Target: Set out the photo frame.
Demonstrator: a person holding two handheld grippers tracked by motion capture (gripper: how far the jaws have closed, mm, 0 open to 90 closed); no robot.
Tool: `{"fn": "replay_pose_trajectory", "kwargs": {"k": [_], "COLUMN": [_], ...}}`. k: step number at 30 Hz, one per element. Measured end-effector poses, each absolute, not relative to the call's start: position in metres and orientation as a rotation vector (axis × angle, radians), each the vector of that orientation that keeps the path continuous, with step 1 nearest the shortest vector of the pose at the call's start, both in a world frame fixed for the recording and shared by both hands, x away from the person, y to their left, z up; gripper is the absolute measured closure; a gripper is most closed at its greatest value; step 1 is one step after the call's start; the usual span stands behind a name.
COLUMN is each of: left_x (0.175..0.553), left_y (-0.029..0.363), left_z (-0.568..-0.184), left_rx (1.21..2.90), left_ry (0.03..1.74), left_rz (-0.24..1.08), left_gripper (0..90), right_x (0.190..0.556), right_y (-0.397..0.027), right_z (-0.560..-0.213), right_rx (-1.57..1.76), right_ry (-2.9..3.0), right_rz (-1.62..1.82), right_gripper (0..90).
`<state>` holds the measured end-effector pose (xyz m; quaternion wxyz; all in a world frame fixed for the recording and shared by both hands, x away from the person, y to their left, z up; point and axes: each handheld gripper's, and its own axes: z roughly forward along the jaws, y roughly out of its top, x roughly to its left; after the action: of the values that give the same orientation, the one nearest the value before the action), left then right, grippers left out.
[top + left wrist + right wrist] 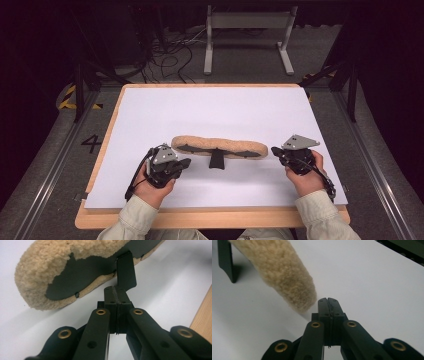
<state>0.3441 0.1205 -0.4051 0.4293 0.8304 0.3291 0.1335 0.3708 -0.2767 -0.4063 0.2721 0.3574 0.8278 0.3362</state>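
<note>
A long tan fleece pad [220, 146] with a black underside and a short black stem [216, 161] lies across the white sheet [215, 110]. My left gripper [186, 162] sits just off its left end, jaws pressed together with nothing between them; in the left gripper view its tips [115, 290] are close to the black stem [126, 271], under the fleece pad [62, 262]. My right gripper [274, 150] rests beside the pad's right end, also shut and empty; in the right gripper view its tips [328, 301] lie next to the fleece end [294, 287].
The white sheet covers a wooden table [210, 219] whose bare edge runs along the front. A grey metal stand [247, 37] and loose cables [170, 55] sit on the floor beyond the far edge. Dark frame posts [80, 92] flank the table.
</note>
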Motion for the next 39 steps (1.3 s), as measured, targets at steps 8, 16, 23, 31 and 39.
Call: {"fn": "replay_pose_trajectory", "kwargs": {"k": [8,16,23,31,39], "left_x": [0.345,0.351,0.352,0.353,0.353], "left_y": [0.122,0.130,0.131,0.132,0.131], "left_z": [-0.409,-0.412,-0.413,-0.413,-0.413], "left_rx": [2.077,2.065,2.060,2.064,2.065], "left_ry": [0.831,0.867,0.876,0.876,0.874], "left_rz": [0.331,0.330,0.331,0.335,0.335], "left_gripper": [89.8,89.7,89.6,89.5,89.1], "right_x": [0.380,0.372,0.354,0.336,0.320], "right_y": [-0.267,-0.267,-0.260,-0.248,-0.222], "right_z": [-0.417,-0.415,-0.413,-0.412,-0.412], "right_rx": [0.916,0.888,0.845,0.778,0.656], "right_ry": [2.271,2.319,2.370,2.427,2.502], "right_rz": [0.894,0.906,0.890,0.906,0.947], "right_gripper": [90.0,90.0,90.0,90.0,90.0]}}
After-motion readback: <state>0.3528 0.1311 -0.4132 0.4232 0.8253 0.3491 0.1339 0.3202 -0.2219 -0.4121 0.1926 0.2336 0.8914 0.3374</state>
